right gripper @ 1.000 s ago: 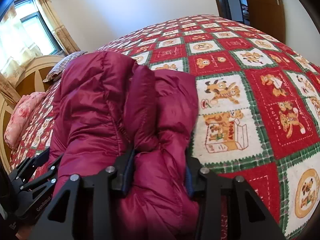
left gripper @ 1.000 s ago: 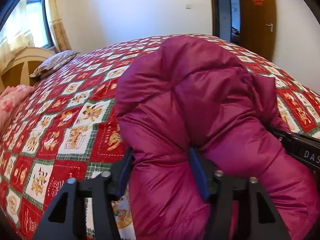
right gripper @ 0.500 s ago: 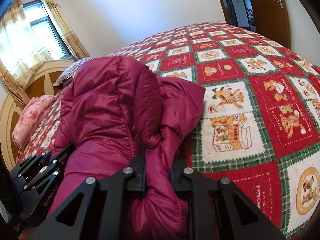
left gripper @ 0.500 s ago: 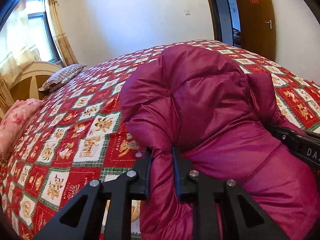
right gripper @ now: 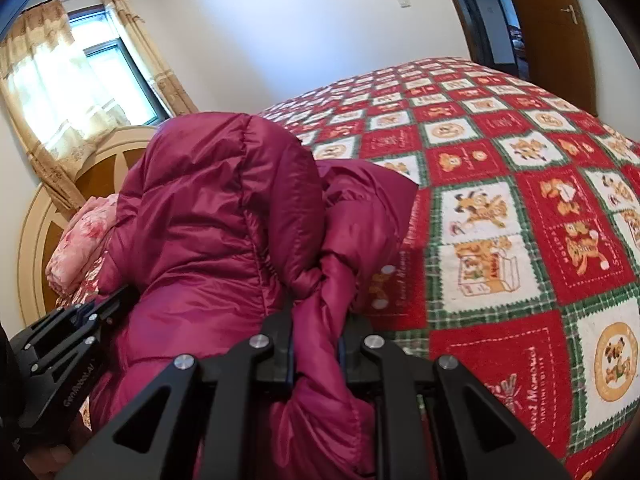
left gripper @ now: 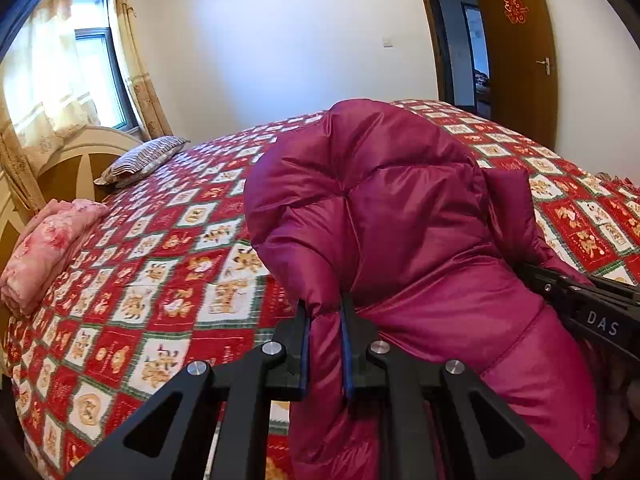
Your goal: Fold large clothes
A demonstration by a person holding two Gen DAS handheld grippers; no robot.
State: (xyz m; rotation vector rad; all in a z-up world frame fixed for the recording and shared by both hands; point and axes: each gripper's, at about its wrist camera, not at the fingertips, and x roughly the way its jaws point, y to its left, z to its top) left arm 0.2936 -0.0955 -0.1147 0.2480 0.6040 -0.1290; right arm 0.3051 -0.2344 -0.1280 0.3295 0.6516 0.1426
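A magenta down jacket (left gripper: pixel 400 216) is bunched up on the near part of a bed covered by a red, white and green cartoon-patterned quilt (left gripper: pixel 168 280). In the left wrist view, a fold of the jacket's puffy fabric is pinched tightly between the 2 fingers of the left gripper (left gripper: pixel 324 344), which is clenched on it. In the right wrist view, another fold at the jacket's right edge (right gripper: pixel 320 320) is clamped in the same way by the right gripper (right gripper: pixel 316 352). Each gripper is seen in the other's view: the right one at the far right edge of the left view (left gripper: pixel 588 308), the left one at the lower left of the right view (right gripper: pixel 60 344), with the jacket's bulk between them.

Most of the quilt near the grippers is hidden by the raised jacket. Left of the jacket, a folded pink floral blanket (left gripper: pixel 44 248) lies by a cream and wood headboard (left gripper: pixel 76 168), and a striped pillow (left gripper: pixel 140 160) is seen farther back. A curtained window (left gripper: pixel 92 80) is on the left wall, and a brown door (left gripper: pixel 520 56) stands open at the far right.
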